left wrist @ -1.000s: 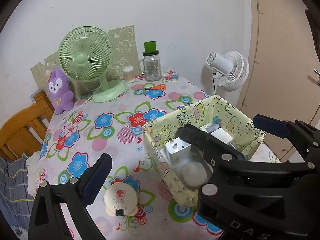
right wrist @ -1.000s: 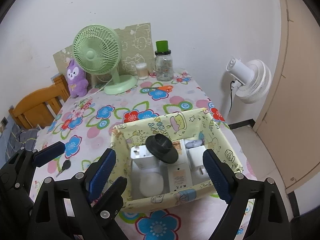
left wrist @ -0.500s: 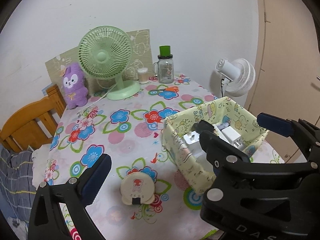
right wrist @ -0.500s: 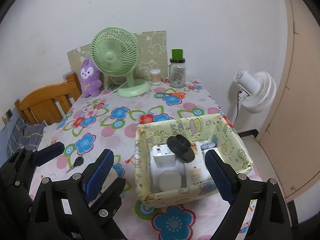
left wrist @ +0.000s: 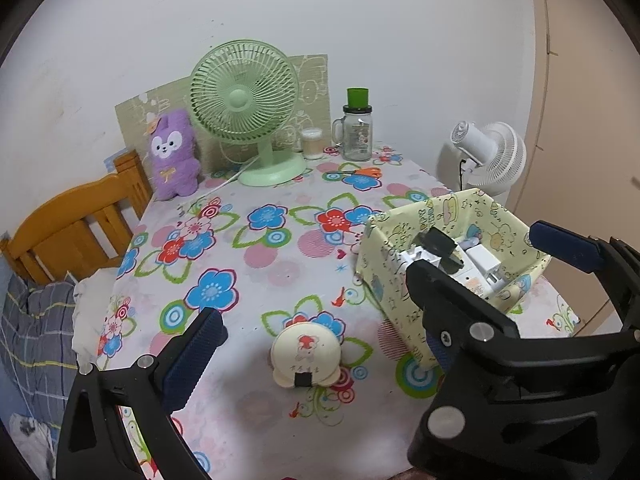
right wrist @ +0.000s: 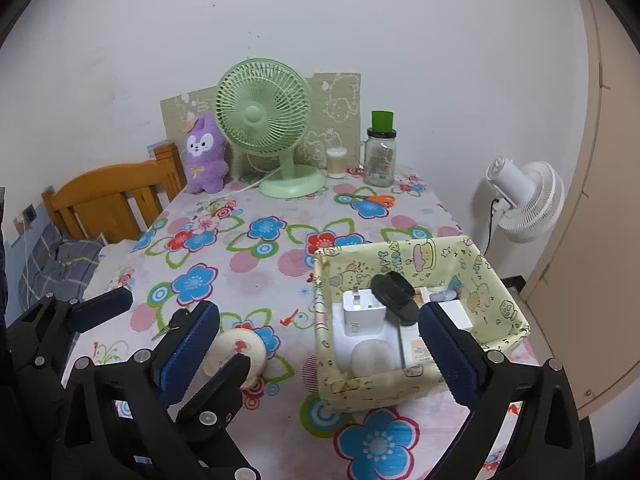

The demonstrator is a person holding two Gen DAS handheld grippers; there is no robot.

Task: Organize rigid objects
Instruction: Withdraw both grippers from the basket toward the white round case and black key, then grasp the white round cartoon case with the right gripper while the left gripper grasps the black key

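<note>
Pale yellow cloth with cartoon prints forms the open square basket [right wrist: 400, 394] at the lower right of the right wrist view. It stands on the table covered with a white cloth with bright flowers [right wrist: 256, 276]. Inside it lie a white wall charger with prongs [right wrist: 362, 314], a black round disc-shaped cap [right wrist: 394, 294] tilted over the charger, a white rounded piece [right wrist: 372, 356] toward the basket's front wall, and further white boxes.

The right gripper [right wrist: 318, 316] has just been opening its jaws and they stand wide. Its blue pads are on either side of the basket's front part and press on nothing.

The left gripper [left wrist: 320, 340] is also spread wide, at the bottom of the left wrist view. The cream round case with a red cartoon print [left wrist: 306, 354] lies on the cloth between its pads, apart from both. This case is just left of the basket.

A small key with a black head [right wrist: 176, 322] lies on the cloth at the lower left of the right wrist view.

At the far edge of the table stand a light green desk fan [right wrist: 264, 120], a purple plush rabbit [right wrist: 204, 156] and a glass jar with a green cap [right wrist: 380, 156]. Orange-handled scissors [right wrist: 378, 199] lie near the jar.
</note>
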